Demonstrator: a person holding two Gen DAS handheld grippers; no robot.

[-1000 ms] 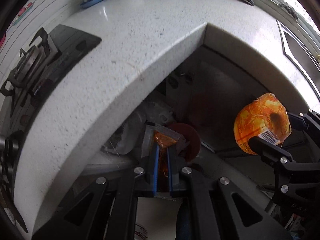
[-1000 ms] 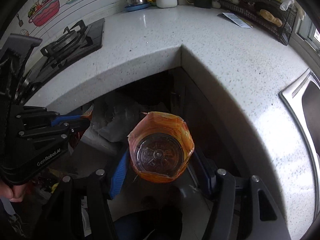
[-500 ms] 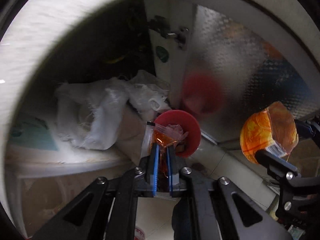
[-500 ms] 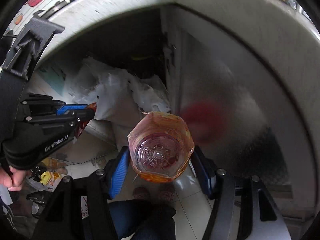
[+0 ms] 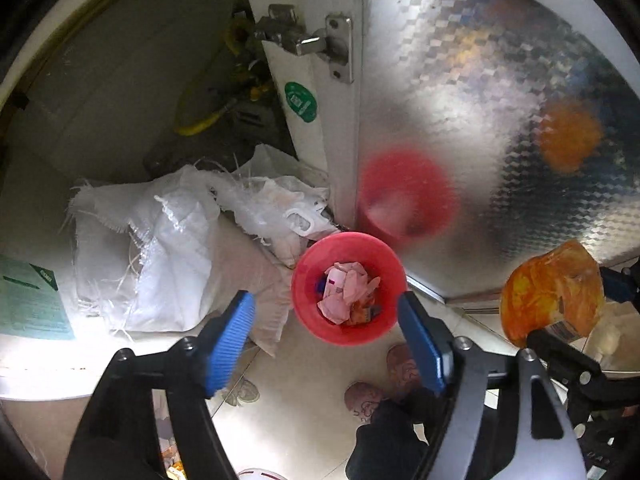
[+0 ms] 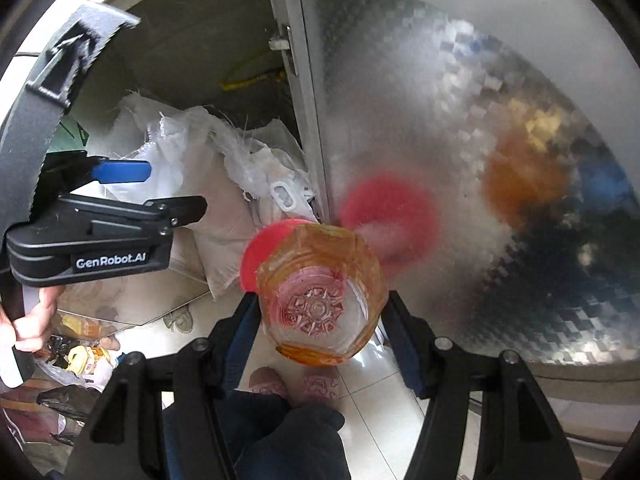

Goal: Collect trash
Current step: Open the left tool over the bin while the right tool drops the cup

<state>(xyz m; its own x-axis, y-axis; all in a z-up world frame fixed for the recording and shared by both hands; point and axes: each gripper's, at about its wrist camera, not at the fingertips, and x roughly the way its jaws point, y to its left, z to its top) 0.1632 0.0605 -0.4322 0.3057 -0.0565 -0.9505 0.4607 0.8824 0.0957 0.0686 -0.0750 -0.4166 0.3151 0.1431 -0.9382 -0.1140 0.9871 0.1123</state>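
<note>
**Left gripper opening over the bin, right one holding the bottle**

At far left a green sheet (image 5: 30, 300) lies on the pale floor; right of it a heap of white sacks (image 5: 160, 256) slumps against the open cabinet, a yellow hose (image 5: 200, 126) in the dark behind; a door edge with a metal hinge (image 5: 320, 46) and a green sticker (image 5: 301, 101) stands beyond.

The left gripper (image 5: 324, 340) points down at the floor, its jaws opening, the blue pads wide apart with nothing pressed between them; the red bin (image 5: 346, 286) sits on the floor below the gap, just beside the sacks and the door, holding crumpled pink paper (image 5: 346, 286) and small scraps.

Right of the bin a shiny patterned panel (image 5: 500, 120) shows blurred red and orange reflections.

At right the right gripper (image 6: 320, 316) holds an orange-wrapped clear bottle (image 6: 320, 296) between its pads, base toward the camera, over the bin's rim; slippers (image 6: 296, 384) stand on the tiles below.
</note>
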